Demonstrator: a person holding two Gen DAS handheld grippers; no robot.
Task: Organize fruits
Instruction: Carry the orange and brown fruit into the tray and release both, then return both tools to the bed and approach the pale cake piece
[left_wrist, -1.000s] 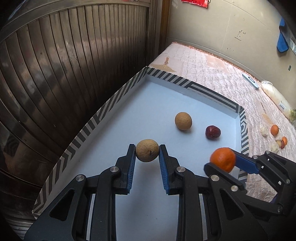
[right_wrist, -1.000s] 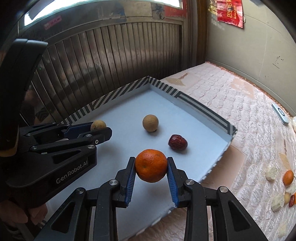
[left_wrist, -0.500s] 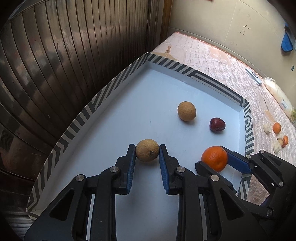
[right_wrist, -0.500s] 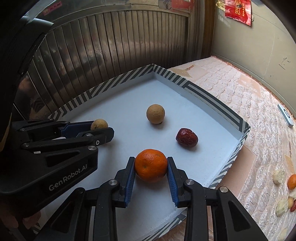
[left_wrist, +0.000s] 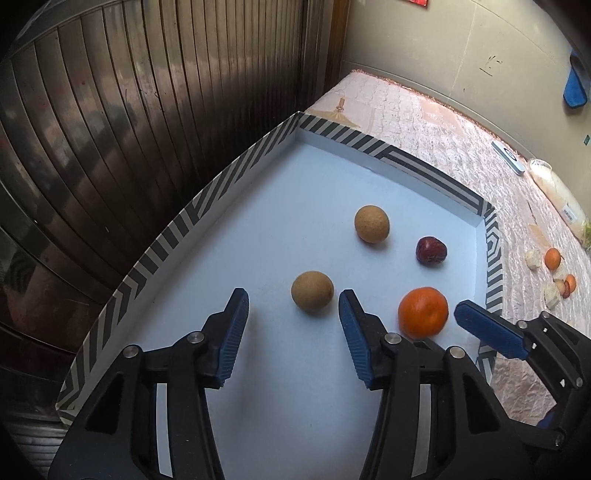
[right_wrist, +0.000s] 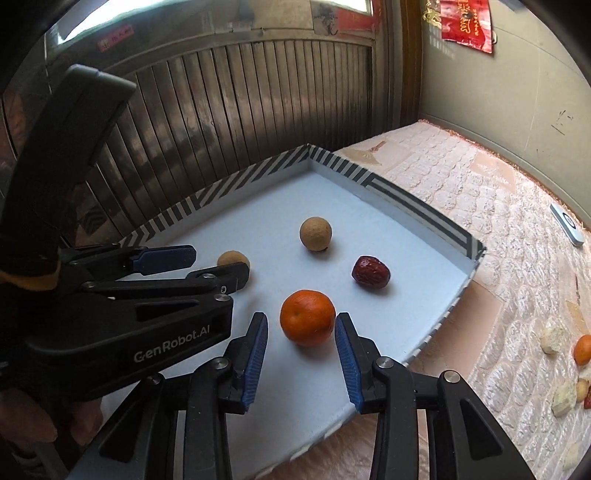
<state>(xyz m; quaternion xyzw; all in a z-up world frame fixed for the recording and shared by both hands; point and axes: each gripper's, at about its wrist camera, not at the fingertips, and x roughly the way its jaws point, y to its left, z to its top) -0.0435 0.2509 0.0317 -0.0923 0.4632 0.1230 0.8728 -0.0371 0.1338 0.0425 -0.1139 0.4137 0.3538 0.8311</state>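
A: Both just let go. A second ago our left gripper (left_wrist: 290, 310) was clamped on the near tan fruit (left_wrist: 312, 292) and our right gripper (right_wrist: 301, 338) on the mandarin (right_wrist: 307, 317). Now both sets of jaws are spread wide, nothing held

B: Agreed. Where do the fruits sit?

A: Tan one rests on the white floor of the striped tray (left_wrist: 207, 206), between the left fingers, closer to the right-side pad, gap on both sides. Mandarin sits on the tray floor near the front edge, between the right pads, not touching either as far as we see

B: Other stuff in the tray?

A: A second tan fruit (left_wrist: 371, 223) further back and a red date (left_wrist: 431, 250) beside it. All four apart from each other

B: So two more placed. Task done?

A: We judge not. Loose pieces (right_wrist: 583, 349) still lie on the quilted mat (right_wrist: 480, 206), well off to the right. Likely next: back both grippers out without nudging the round fruit, they could roll
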